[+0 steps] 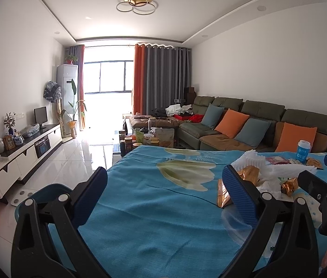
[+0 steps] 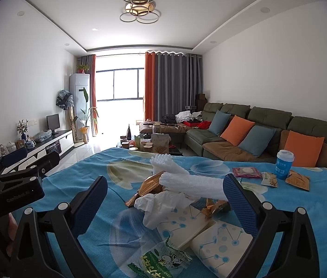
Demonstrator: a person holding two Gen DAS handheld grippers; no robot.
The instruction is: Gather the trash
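Nearest the right wrist cam: a green-and-white printed snack wrapper (image 2: 163,260) at the near edge of the table, just beside a white tissue pack w/ blue dot pattern (image 2: 219,238).

Blue floral tablecloth (image 1: 154,199) covers the whole table; a blue plastic bin (image 1: 27,202) shows past its left edge in the left cam.

Right gripper (image 2: 164,202) is spread wide, nothing between the fingers; it sits over the trash pile mid-table. Left gripper (image 1: 164,186) also spread wide, holding nothing, over bare cloth toward the left edge; its right finger sits just beside the gold wrapper.

Pile, big to small: white foam fruit netting (image 2: 186,183), crumpled white tissue (image 2: 161,206) touching it on the near side, shiny gold crinkled foil wrapper (image 2: 150,185) under the netting's left end.

Toward the far right corner: blue-and-white paper cup w/ lid (image 2: 284,165), upright; orange snack packet (image 2: 299,180) just beside it; red-and-white flat packet (image 2: 246,172) and small cracker packet (image 2: 270,179) near the cup's left.
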